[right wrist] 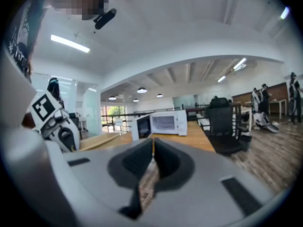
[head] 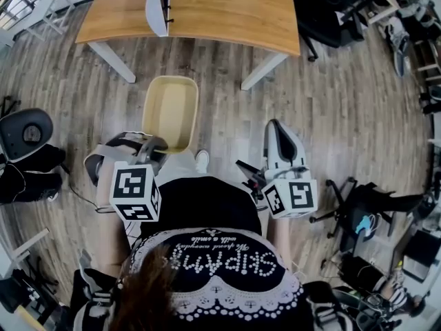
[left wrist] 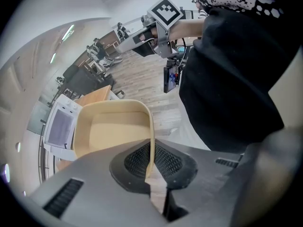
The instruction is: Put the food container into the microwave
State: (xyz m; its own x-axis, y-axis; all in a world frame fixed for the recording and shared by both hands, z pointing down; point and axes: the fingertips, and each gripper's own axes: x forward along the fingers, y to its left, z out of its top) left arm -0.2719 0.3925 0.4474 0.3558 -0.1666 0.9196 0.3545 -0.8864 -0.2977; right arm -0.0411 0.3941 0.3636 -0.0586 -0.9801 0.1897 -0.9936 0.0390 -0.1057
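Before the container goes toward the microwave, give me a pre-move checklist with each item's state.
1. Grip: left gripper shut on the food container rim: ok.
2. Spare hand: right gripper empty, fingers together: ok.
3. Access: microwave door open: ok.
4. Room inside the microwave cavity: cannot tell.
5. Range: not ok, the food container hangs over the floor, short of the table.

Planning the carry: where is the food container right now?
The food container hangs left of centre in the head view, over the floor, rim pinched in the left hand-held gripper, short of the wooden table.
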